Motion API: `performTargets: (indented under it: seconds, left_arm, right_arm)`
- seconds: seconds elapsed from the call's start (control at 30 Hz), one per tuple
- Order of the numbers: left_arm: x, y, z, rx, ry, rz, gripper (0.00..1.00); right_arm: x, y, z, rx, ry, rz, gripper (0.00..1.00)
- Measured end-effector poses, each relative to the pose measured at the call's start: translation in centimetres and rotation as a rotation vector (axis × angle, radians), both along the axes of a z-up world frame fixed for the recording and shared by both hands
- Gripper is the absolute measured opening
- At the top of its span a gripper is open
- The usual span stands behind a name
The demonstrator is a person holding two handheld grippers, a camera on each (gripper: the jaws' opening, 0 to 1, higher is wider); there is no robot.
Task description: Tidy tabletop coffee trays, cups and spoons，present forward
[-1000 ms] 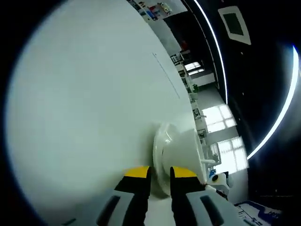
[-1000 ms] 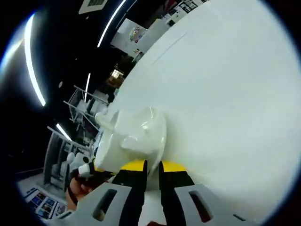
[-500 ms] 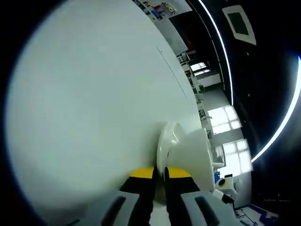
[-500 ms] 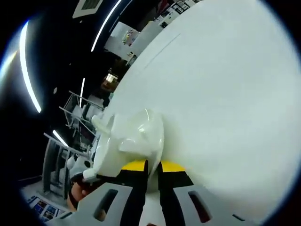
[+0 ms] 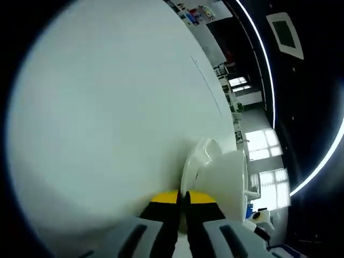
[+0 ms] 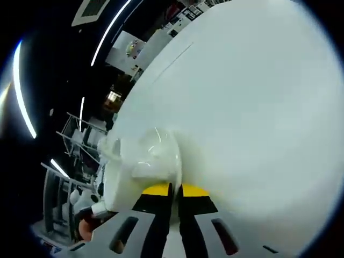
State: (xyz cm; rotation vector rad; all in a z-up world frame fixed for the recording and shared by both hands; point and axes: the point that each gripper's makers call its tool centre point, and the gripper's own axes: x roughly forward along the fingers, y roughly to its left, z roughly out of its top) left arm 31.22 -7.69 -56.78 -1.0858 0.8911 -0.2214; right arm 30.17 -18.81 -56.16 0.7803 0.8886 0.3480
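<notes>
A white saucer (image 5: 192, 161) stands edge-on in the tilted left gripper view, with a white cup (image 5: 228, 183) on its far side. My left gripper (image 5: 183, 196) is shut on the saucer's near rim, yellow pads pressed together. In the right gripper view the same white cup (image 6: 134, 169) sits on the glossy saucer (image 6: 173, 156), a small white stub (image 6: 110, 146) sticking out past it. My right gripper (image 6: 176, 188) is shut on that saucer's rim from the opposite side. I cannot tell whether the stub is a spoon or a handle.
The white tabletop (image 5: 107, 107) spreads wide behind the saucer, also broad and bare as the tabletop (image 6: 258, 107) in the right gripper view. A hand (image 6: 86, 228) shows beyond the cup. Dark ceiling with light strips (image 5: 263, 59) and distant shelving lie past the table's edge.
Both pairs of jaws have closed from a narrow gap onto the saucer's rim. Both views have rolled slightly, and the saucer with its cup stays between the grippers.
</notes>
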Motion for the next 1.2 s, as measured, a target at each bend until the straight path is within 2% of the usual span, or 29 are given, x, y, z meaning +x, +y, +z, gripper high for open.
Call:
performTargets:
  seconds: [0.17, 0.4, 0.6, 0.73, 0.93, 1.2]
  left_arm:
    - [-0.2, 0.1, 0.3, 0.004, 0.01, 0.003, 0.06]
    - [1.2, 0.8, 1.1, 0.007, -0.006, 0.013, 0.05]
    - [1.6, 0.2, 1.8, 0.001, -0.013, 0.029, 0.05]
    - [3.1, 0.6, 1.8, -0.01, -0.009, 0.039, 0.05]
    - [6.3, 1.5, 1.9, -0.009, -0.013, 0.048, 0.05]
    - [9.7, 1.7, 2.0, 0.0, -0.015, 0.051, 0.05]
  right_arm:
    - [0.0, 0.3, 0.0, 0.041, 0.023, -0.011, 0.05]
    - [1.2, 0.5, 0.9, 0.058, 0.011, -0.02, 0.05]
    - [2.5, 0.5, 1.5, 0.07, -0.005, -0.043, 0.05]
    - [3.6, 0.5, 1.7, 0.063, -0.014, -0.05, 0.05]
    - [6.1, 0.6, 2.1, 0.067, -0.022, -0.059, 0.04]
    - [9.6, 0.8, 2.1, 0.07, -0.023, -0.079, 0.04]
